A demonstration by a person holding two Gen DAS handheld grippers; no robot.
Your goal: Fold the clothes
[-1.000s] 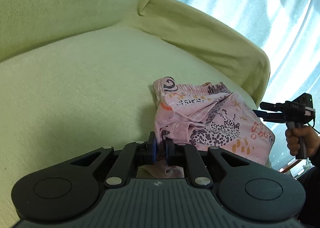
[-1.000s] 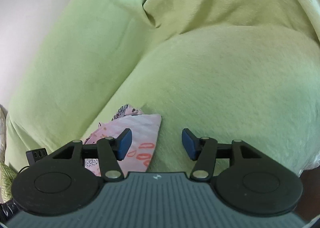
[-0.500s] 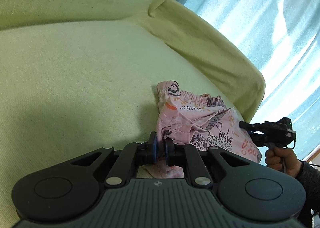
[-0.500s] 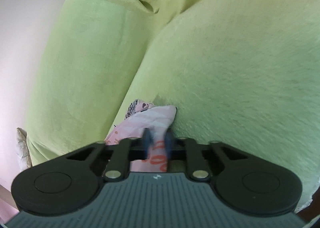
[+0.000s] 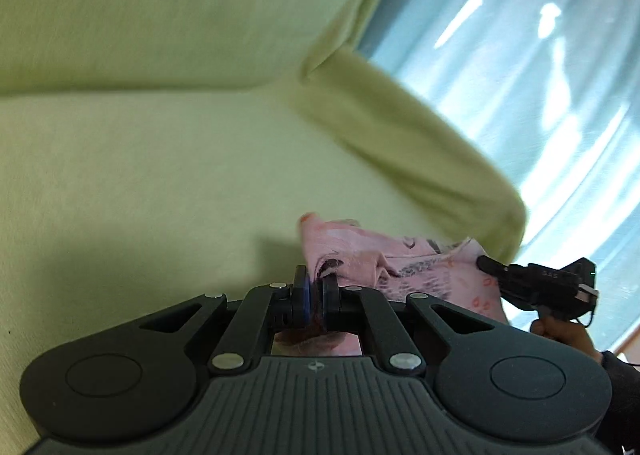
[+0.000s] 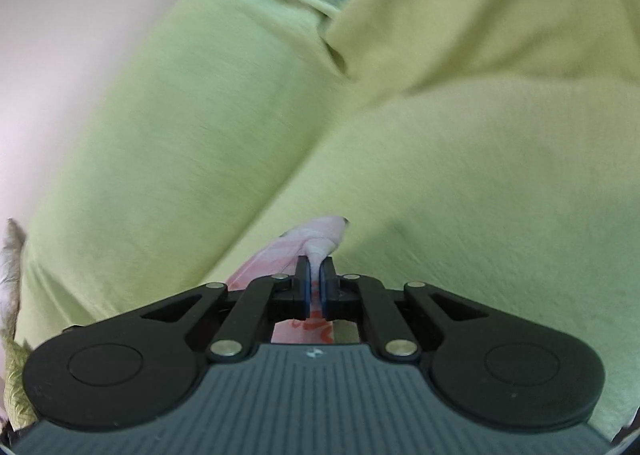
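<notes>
Green sofa, pink garment above it, left tool and right tool each clamped on an edge.

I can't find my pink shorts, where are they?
In both views the pink shorts hang over the green sofa seat, stretched between the left tongs and right tongs, near the armrest.

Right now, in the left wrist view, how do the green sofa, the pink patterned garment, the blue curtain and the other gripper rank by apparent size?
1. Green sofa
2. Blue curtain
3. Pink patterned garment
4. Right gripper, though distance from the camera makes its true size unsure.
</notes>
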